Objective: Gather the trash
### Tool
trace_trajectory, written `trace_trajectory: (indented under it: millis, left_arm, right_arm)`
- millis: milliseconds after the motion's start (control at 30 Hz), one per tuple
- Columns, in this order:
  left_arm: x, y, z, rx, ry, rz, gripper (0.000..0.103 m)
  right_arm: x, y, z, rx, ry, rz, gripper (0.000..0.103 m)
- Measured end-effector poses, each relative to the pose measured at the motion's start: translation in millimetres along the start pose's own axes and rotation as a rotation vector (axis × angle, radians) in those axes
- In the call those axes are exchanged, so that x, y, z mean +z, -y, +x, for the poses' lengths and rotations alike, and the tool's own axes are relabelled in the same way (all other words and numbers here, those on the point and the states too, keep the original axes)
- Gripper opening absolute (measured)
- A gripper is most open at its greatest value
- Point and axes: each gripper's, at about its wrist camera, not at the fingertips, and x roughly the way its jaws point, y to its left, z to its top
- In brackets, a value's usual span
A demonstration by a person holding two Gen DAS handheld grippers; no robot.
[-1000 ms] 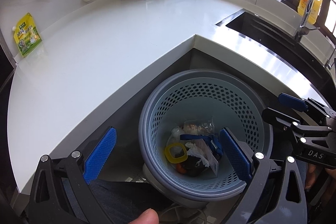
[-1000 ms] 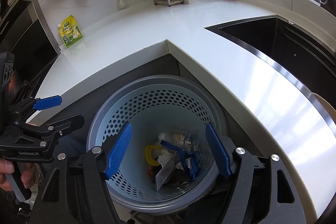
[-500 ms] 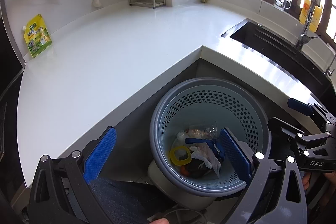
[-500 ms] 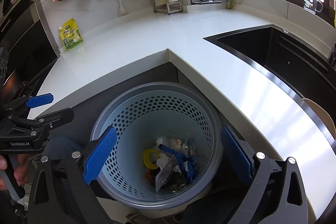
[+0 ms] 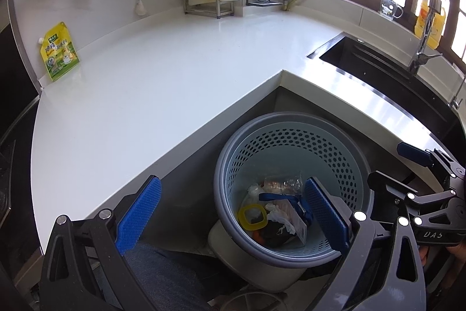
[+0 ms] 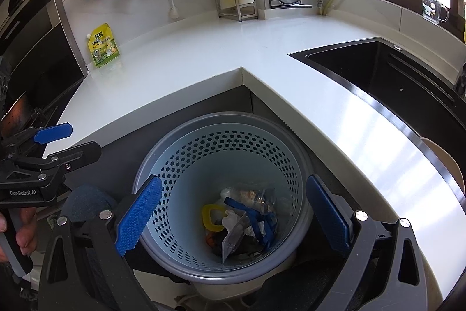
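Trash (image 6: 241,223) is sitting at the bottom of the perforated blue bin (image 6: 189,165), which is standing on the floor in the inside corner of the white counter (image 5: 163,83). The pile is looking like light, soft stuff: a crumpled clear plastic bag (image 5: 281,182) on the far side, white tissue wads (image 5: 276,219), a blue strap (image 5: 279,196), a stiff clear flat packet (image 6: 233,236), a yellow plastic ring (image 5: 252,216). Judging by that, none of it is heavy or fragile; film and the packet are probably slippery, so pinching a bunched fold or the strap is the safer bet, the ring by its rim. The bin itself is looking like light rigid plastic, best taken at the thick grey rim. Left gripper (image 5: 233,217) is hanging over the near-left side of the bin, jaws spread wide, holding nothing. Right gripper (image 6: 233,217) is hovering right above the bin mouth, jaws equally wide, also empty. The counter is looking bare of trash, so collection is probably about done. Readable text: "GenRobot.AI" on the left gripper body in the right view, "DAS" on the right gripper in the left view. The yellow-green pouch (image 5: 58,51) leaning on the far-left wall is carrying printed characters, too small to read. Black sink (image 6: 393,83) is at far right.
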Motion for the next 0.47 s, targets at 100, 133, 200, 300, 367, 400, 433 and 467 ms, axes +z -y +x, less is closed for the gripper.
trace_trajectory:
  millis: [100,133,200,300,367,400,433,467]
  left_arm:
    - [-1,-1,-3,-0.002,0.008,-0.004,0.096]
    - [-2,-1,-3,-0.001,0.01,-0.004,0.096]
    - [-1,-1,-4,-0.011,0.008,-0.002,0.096]
    - [-1,0,-8,0.004,0.016,0.002,0.096]
    - [-1,0,-10,0.021,0.027,0.002,0.096]
    - [0,-1,-11,0.025,0.03,0.002,0.096]
    - [0,-1,-12,0.025,0.031,0.0,0.096]
    - [0,-2,-13,0.022,0.032,-0.004,0.096]
  right_arm:
    - [0,-1,-1,0.0,0.001,0.0,0.094]
    - [0,-1,-1,0.0,0.003,0.001,0.094]
    - [-1,-1,-3,0.004,0.004,0.001,0.094]
    - [-1,0,-4,0.006,0.008,0.003,0.094]
    - [-2,0,-4,0.007,0.011,0.005,0.094]
    - [-2,1,-5,0.009,0.012,0.007,0.094]
    - [-2,2,-6,0.011,0.014,0.009,0.094]
    - [-2,3,-6,0.01,0.016,0.01,0.094]
